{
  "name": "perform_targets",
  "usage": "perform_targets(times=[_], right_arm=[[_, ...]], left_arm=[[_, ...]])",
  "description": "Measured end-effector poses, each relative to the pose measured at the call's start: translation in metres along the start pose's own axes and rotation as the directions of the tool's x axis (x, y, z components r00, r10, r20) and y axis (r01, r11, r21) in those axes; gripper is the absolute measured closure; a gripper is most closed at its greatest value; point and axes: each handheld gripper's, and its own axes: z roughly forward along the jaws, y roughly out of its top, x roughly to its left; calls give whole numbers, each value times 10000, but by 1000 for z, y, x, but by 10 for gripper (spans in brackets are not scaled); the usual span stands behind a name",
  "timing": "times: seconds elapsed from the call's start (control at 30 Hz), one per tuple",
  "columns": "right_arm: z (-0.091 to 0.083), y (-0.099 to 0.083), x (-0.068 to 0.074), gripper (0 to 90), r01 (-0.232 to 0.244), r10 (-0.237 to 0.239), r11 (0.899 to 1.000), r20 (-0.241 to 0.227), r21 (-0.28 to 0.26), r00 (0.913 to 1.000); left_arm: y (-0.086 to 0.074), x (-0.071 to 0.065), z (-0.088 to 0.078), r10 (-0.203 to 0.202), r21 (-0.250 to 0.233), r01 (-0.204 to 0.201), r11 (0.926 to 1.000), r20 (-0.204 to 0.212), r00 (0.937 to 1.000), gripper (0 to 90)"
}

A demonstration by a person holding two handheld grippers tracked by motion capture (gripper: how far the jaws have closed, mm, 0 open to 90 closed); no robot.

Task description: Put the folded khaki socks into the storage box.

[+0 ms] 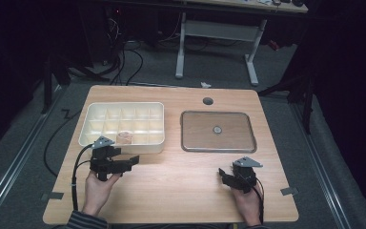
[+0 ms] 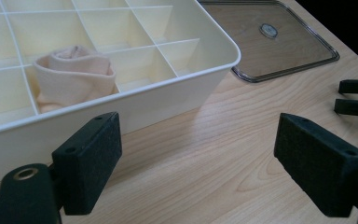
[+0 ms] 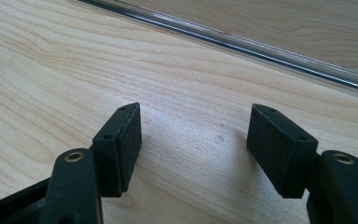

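On the wooden surface [image 1: 171, 176], a rolled sock [image 2: 74, 72] already sat in a front compartment of the divided box [image 1: 122, 124]. The lid [image 1: 218, 131] lay beside it, not yet fitted. The left gripper [image 2: 198, 163] and right gripper [image 3: 193, 144] rested spread apart, empty.

bare table [image 1: 171, 176] between grippers | organizer wall [image 2: 168, 100] blocks left gripper [image 1: 124, 164]
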Motion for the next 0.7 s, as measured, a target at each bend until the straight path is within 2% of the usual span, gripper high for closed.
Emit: perform_targets(times=[0.37,0.7], right_arm=[[0,0,0,353,0,0,10000,-2,-2,10000],[0,0,0,352,5,-5,10000,0,-3,10000]], left_arm=[[-6,-9,10,348,361,-357,9987,275,9990,158],[-12,-13,18,393,562,-416,9976,407,9984,161]])
